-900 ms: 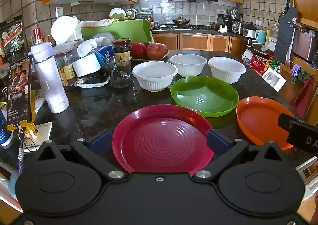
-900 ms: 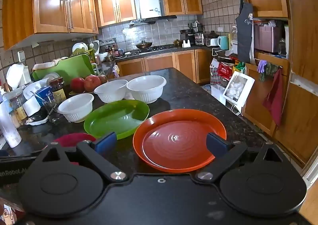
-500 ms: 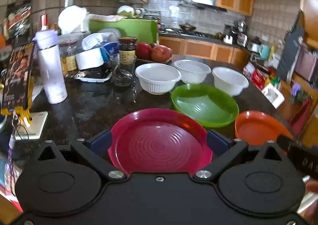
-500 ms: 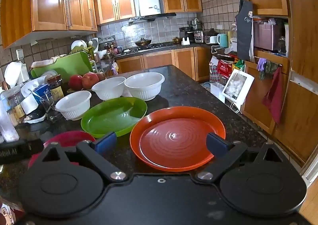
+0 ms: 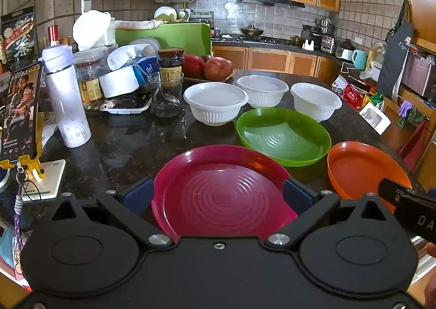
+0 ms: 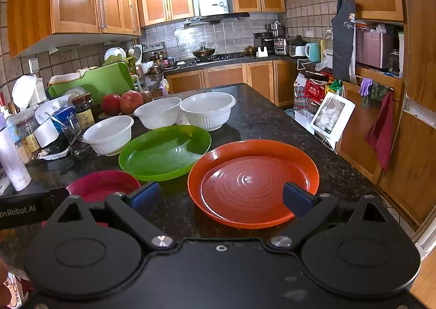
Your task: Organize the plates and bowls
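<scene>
Two grippers, both spread wide and empty: left gripper [image 5: 218, 194] with the red plate [image 5: 220, 191] dead ahead at 12 o'clock between its pads, right gripper [image 6: 220, 197] with the orange plate [image 6: 253, 180] at 1 o'clock, green plate [image 6: 164, 152] and white bowls [image 6: 158, 115] beyond.

- Bench [image 5: 130, 145]: dark speckled stone.
- Resting on it: red plate [image 5: 218, 191], green plate [image 5: 283, 135], orange plate [image 5: 365, 170], three white bowls [image 5: 215, 103].
- Left end: white bottle [image 5: 65, 101], jars and clutter, partly indistinct.
</scene>
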A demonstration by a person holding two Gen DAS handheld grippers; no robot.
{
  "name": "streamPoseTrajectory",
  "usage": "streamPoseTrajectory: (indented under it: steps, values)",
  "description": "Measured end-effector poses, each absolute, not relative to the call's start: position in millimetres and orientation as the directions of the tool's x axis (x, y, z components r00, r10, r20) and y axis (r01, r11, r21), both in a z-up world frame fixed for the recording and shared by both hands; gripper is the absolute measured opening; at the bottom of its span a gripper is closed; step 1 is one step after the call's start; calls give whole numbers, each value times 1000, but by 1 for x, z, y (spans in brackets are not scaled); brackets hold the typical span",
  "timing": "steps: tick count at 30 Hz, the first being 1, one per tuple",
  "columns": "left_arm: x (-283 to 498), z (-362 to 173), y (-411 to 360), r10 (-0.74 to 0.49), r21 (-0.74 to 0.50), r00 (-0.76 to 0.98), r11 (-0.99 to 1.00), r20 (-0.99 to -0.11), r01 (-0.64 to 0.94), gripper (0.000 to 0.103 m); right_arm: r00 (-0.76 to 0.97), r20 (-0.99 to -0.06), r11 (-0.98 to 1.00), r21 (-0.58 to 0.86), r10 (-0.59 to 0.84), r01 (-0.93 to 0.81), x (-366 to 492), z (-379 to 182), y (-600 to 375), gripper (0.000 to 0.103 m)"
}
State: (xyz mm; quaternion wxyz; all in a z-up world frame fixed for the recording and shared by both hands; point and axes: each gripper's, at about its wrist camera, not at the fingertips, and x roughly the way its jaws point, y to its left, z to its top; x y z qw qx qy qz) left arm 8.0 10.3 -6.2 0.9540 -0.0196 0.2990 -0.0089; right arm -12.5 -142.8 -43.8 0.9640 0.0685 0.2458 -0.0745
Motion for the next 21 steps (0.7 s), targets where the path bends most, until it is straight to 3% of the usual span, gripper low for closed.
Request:
streamPoseTrajectory:
  steps: [21]
  values:
    - [3, -8, 11, -54, -35, 812, 999, -581, 42, 100, 867, -487, 983, 79, -106, 165, -20, -40, -139, 102]
